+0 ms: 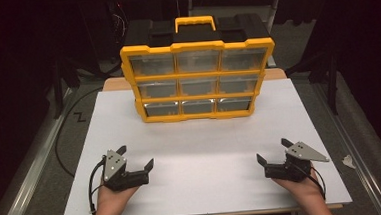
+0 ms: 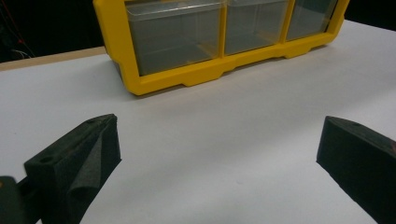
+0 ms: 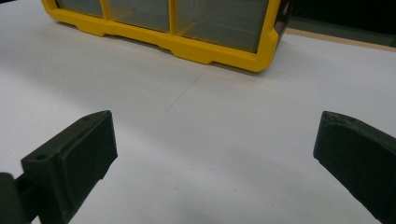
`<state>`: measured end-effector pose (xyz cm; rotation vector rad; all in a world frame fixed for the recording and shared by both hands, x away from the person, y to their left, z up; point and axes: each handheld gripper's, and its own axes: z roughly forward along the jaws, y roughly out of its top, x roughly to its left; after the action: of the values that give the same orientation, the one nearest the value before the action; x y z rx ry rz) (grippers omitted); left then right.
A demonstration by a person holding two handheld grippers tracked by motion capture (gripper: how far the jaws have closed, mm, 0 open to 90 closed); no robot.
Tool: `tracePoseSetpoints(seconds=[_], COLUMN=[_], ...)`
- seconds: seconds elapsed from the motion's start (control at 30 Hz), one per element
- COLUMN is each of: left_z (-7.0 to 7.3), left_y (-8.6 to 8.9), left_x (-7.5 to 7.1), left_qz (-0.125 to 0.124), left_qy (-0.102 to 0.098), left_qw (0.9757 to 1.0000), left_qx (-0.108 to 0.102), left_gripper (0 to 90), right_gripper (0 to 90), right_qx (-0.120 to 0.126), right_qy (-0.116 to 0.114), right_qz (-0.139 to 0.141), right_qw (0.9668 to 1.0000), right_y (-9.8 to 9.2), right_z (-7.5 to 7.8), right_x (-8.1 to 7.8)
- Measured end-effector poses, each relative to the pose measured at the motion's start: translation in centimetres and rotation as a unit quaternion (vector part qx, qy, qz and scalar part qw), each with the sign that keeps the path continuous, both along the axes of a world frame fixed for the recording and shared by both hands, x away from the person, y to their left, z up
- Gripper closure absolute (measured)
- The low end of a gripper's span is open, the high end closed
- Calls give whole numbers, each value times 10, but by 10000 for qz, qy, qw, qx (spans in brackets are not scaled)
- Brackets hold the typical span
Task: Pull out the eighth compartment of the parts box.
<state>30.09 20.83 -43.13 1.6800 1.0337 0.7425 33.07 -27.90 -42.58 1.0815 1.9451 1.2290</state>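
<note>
A yellow and black organiser box point(image 1: 198, 77) with three rows of clear drawers and a yellow carry handle stands upright at the far middle of the white table point(image 1: 200, 137). My left gripper point(image 1: 135, 157) rests near the front left, jaws wide apart with nothing between them. At the front right my right gripper point(image 1: 273, 151) is open too, holding nothing. The left gripper view looks over its gripper point(image 2: 215, 154) at the bottom drawer row of the box point(image 2: 187, 74). In the right gripper view the box's lower right corner point(image 3: 219, 53) lies ahead of the gripper point(image 3: 215, 149).
The white board lies on a wooden tabletop point(image 1: 114, 83) that shows at the far corners. A black cable point(image 1: 63, 140) loops on the floor at the left. A small white scrap point(image 1: 348, 161) lies on the floor at the right.
</note>
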Motion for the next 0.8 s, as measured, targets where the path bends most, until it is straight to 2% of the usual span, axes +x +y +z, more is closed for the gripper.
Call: tracePoseSetpoints(seconds=[0.17,0.37,0.63,0.8], left_z=[0,0,0,-1], left_y=[0,1,1,0], left_x=[1,1,2,2], left_qz=[-5,-5,-3,-59], left_qy=[-24,-79,0,34], left_qw=[10000,9999,10000,10000], left_qx=[-29,-64,-95,-58], left_gripper=[2,3,3,3], right_gripper=[7,7,7,7], right_qx=[-95,-81,-166,-118], right_qy=[-4,-66,-75,-123], right_qz=[8,-77,-86,-89], right_qw=[10000,9999,9998,9998], right_y=[0,1,10,17], right_z=[-1,0,-1,-1], right_x=[1,3,10,16])
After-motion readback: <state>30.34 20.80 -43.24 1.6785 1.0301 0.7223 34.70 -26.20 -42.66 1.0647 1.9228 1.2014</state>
